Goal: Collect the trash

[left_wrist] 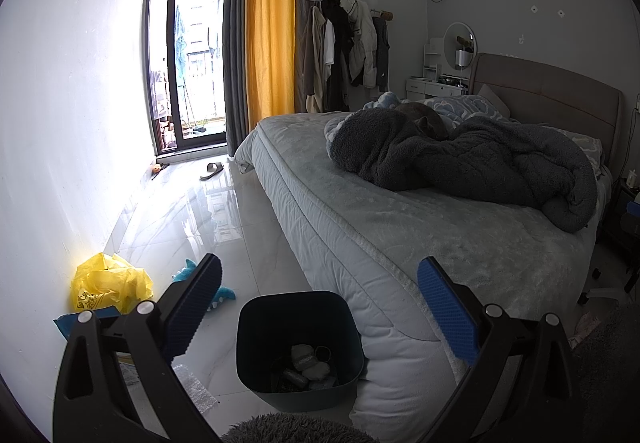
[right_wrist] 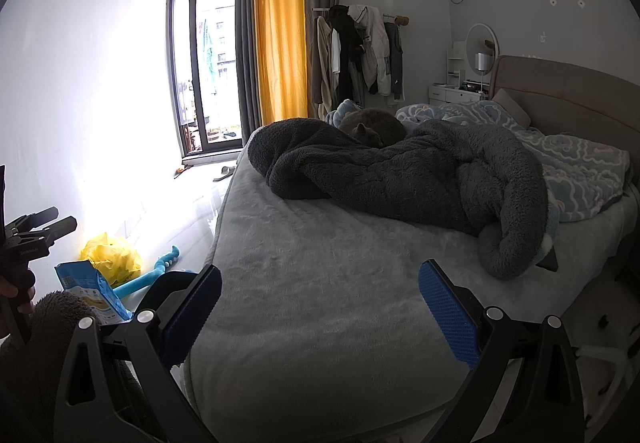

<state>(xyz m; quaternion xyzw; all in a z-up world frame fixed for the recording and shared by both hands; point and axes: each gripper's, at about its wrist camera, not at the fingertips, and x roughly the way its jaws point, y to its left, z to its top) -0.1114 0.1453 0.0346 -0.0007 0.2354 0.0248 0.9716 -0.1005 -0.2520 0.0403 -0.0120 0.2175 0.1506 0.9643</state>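
1. left gripper (left_wrist: 320, 307) is hanging right over the dark bin (left_wrist: 300, 347), jaws spread wide, nothing in them; right gripper (right_wrist: 320, 309) is hovering over the bed (right_wrist: 320, 303), jaws likewise released
2. yellow plastic bag (left_wrist: 110, 285) is lying crumpled on the floor by the wall, left of the bin. I'm guessing it's light, floppy and slippery, so pinching a bunched fold up top is probably safest
3. blue packet (right_wrist: 90, 293) is sitting just beside it, looking stiffer, with a blue plush toy (right_wrist: 152, 275) nearby
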